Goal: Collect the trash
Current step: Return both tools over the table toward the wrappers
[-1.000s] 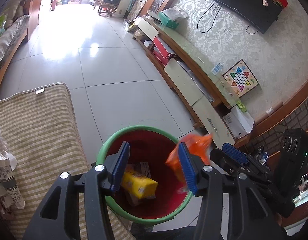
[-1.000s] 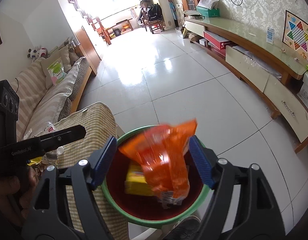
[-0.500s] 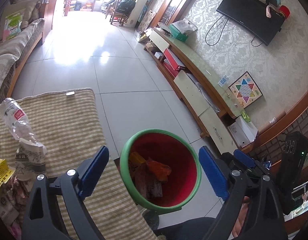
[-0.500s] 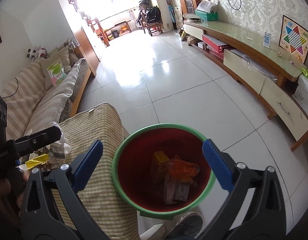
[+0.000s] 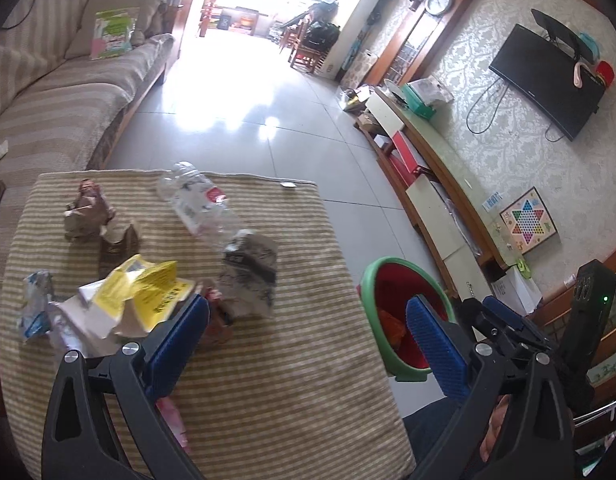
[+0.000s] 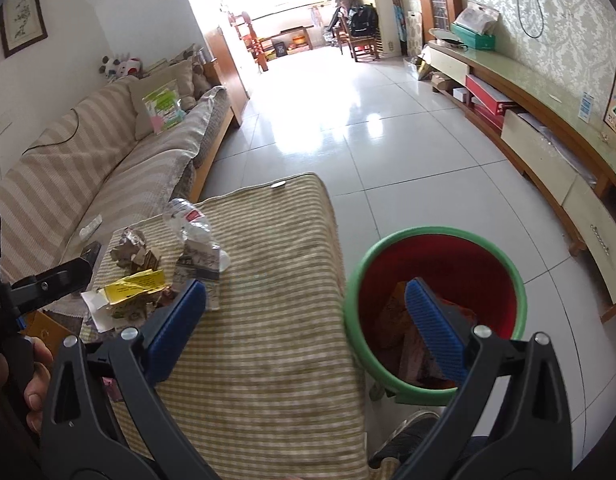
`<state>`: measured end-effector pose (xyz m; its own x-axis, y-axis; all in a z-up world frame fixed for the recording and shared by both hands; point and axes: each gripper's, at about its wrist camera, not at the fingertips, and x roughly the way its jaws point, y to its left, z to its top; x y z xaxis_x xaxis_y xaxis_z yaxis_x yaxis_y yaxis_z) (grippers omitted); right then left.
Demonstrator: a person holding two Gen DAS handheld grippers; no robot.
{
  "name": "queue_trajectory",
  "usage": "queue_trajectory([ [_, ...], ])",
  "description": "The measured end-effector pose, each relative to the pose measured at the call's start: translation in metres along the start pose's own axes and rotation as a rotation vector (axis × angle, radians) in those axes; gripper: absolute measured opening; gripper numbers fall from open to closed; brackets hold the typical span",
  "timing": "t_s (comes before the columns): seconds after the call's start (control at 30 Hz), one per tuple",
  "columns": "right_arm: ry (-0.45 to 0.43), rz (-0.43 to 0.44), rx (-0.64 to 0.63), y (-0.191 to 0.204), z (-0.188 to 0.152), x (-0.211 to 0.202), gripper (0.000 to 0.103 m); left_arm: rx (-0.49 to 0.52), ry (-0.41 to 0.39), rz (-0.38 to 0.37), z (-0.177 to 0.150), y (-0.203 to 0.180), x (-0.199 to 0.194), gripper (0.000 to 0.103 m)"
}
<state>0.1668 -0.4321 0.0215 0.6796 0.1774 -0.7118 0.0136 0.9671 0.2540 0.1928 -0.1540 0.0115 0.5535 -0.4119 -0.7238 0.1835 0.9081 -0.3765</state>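
Observation:
My left gripper (image 5: 308, 308) hangs over the striped table cloth (image 5: 288, 392), its jaws opening with nothing between them. Just beyond its left finger lie a yellow wrapper (image 5: 148, 284), a crumpled grey printed paper (image 5: 250, 272), a clear plastic bottle (image 5: 196, 204), a brown crumpled wrapper (image 5: 86, 212) and a blue-white wrapper (image 5: 36, 308). My right gripper (image 6: 306, 288) stands open and empty, straddling the table's right edge and the green-rimmed red bin (image 6: 447, 232). The bin (image 5: 365, 284) holds an orange packet (image 5: 389, 322) and other trash (image 6: 395, 308).
A striped sofa (image 6: 108, 168) runs along the left, with a green packet on it. A long low TV cabinet (image 6: 547, 152) lines the right wall. Bare tiled floor (image 6: 387, 140) lies beyond the table and bin. A person's shoe (image 6: 407, 436) is below the bin.
The orange packet left the right gripper and dropped into the bin. Both grippers opened wide and swung left, from over the bin toward the table and its trash.

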Motion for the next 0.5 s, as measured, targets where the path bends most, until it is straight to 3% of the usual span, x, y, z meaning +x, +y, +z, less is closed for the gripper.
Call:
queue_trajectory([
  [0.23,0.033,0.048,-0.118,0.080,-0.001,0.020,0.098,-0.088,-0.024,0.094,-0.015,0.086,-0.041,0.095],
  [0.5,0.086,0.089,-0.175,0.133,-0.010,0.053,0.098,-0.184,-0.007,0.180,-0.041,0.175,-0.061,0.095],
])
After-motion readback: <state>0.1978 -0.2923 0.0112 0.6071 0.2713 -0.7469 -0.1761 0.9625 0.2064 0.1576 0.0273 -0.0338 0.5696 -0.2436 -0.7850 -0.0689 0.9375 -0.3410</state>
